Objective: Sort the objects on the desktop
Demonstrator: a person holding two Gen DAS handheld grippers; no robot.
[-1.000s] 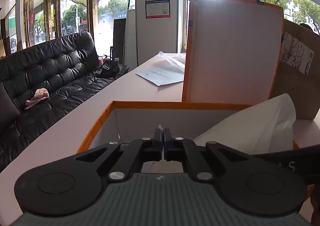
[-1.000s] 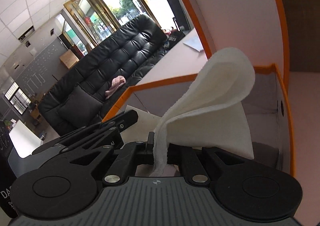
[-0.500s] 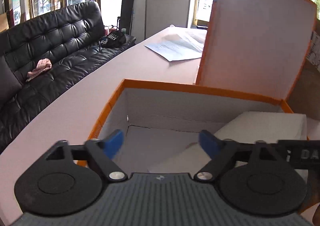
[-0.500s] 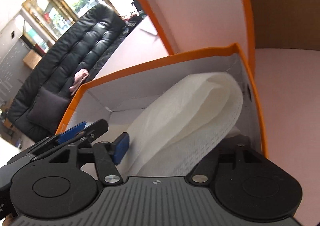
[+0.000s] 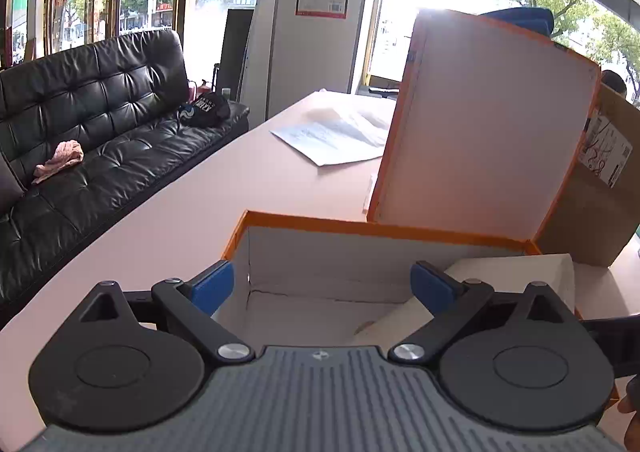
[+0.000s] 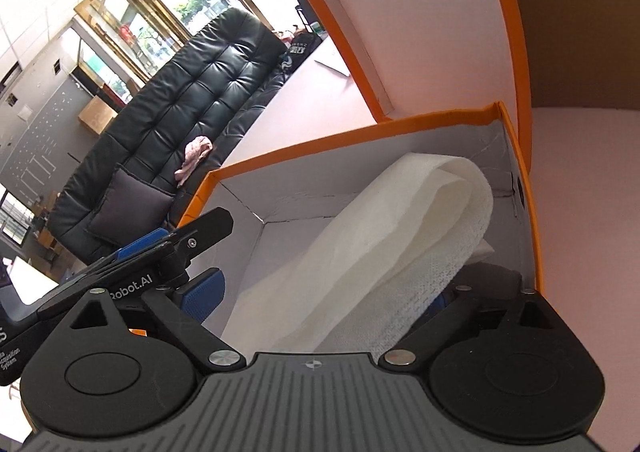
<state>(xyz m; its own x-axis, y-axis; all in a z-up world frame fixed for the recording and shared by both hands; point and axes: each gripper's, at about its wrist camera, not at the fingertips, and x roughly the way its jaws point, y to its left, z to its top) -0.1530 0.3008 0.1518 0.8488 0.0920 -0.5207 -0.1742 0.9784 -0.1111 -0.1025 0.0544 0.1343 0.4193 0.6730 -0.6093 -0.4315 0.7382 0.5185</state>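
Note:
An orange box (image 5: 360, 228) with a white inside stands open on the pale desk, its lid (image 5: 488, 124) upright behind it. A folded white cloth (image 6: 400, 236) lies inside the box, draped toward its right wall; it also shows in the left wrist view (image 5: 516, 272). My left gripper (image 5: 322, 286) is open over the box's near left part and holds nothing. My right gripper (image 6: 320, 296) is open, its jaws on either side of the cloth's near end, which rests loose between them. The left gripper (image 6: 160, 252) shows at the box's left rim in the right wrist view.
A brown cardboard box (image 5: 596, 188) stands behind and right of the lid. Papers (image 5: 336, 136) lie farther back on the desk (image 5: 200, 212). A black sofa (image 5: 92, 124) runs along the desk's left side.
Both grippers have opened and let go of the white cloth, which has dropped from a raised fold to lie in the box. The left gripper has drawn back a little.

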